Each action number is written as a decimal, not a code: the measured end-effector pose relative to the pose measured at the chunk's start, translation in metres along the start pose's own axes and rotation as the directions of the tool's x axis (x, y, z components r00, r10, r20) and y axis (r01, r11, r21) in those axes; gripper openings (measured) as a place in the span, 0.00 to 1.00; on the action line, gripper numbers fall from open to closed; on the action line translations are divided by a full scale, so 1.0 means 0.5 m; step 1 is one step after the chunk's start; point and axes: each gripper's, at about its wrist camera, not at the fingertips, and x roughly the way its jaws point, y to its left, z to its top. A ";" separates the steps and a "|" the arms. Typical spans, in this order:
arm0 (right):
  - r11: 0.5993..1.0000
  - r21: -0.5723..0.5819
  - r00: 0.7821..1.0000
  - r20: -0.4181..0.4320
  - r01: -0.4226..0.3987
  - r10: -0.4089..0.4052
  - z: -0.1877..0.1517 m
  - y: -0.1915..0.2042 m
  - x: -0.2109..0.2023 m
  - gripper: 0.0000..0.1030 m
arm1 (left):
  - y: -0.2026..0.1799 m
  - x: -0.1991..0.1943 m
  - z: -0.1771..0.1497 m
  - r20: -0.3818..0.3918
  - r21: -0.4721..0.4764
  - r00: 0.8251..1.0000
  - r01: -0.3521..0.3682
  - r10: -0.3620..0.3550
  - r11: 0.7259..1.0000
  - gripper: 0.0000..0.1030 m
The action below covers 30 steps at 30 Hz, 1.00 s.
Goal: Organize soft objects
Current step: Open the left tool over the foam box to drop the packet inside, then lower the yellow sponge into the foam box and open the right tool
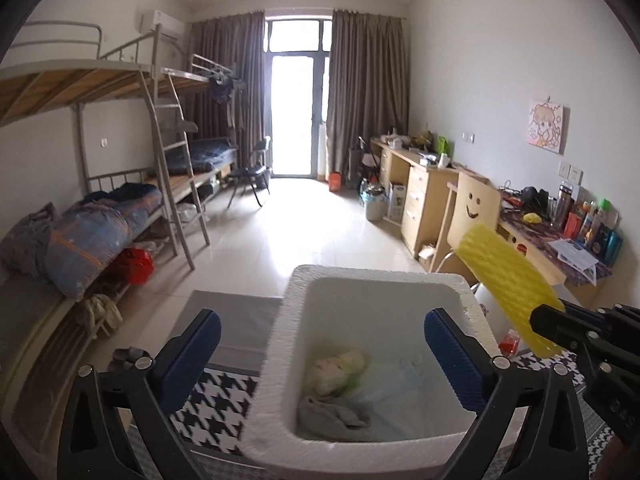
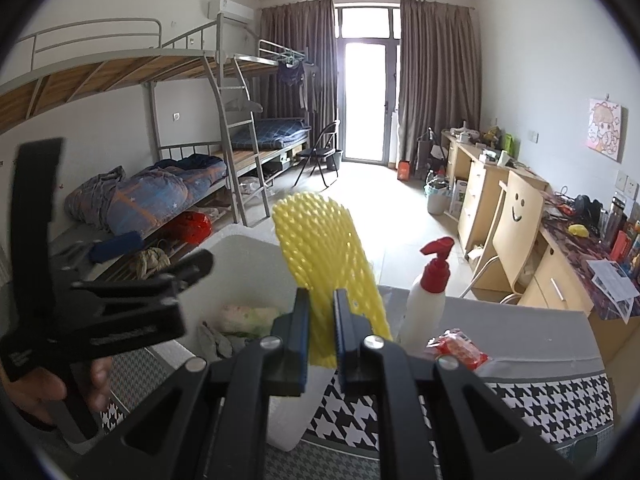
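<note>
Yellow foam net point(image 2: 320, 256) (pinched) above box rim point(image 1: 376, 276)

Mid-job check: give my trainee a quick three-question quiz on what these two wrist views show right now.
1. True or false: the right claw grips the yellow foam net.
2. Which stands on the table beside the white foam box? A) kettle B) white spray bottle with red pump C) lamp
3. What lies inside the box, under the left claw?

Key:
1. True
2. B
3. Soft cloth items, among them a grey cloth and a pale patterned bundle; the left claw stands open and empty.
</note>
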 end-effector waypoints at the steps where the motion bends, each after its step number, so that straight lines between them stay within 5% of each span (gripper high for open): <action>1: 1.000 0.001 1.000 -0.003 -0.005 0.005 0.001 0.000 0.003 0.14 | 0.004 -0.006 0.000 0.005 -0.001 1.000 -0.005 0.005 1.000 0.99; 30: 0.991 -0.020 0.988 -0.079 -0.134 0.132 0.005 0.047 0.070 0.14 | 0.080 -0.037 -0.030 0.025 -0.062 0.997 -0.070 0.071 0.996 0.99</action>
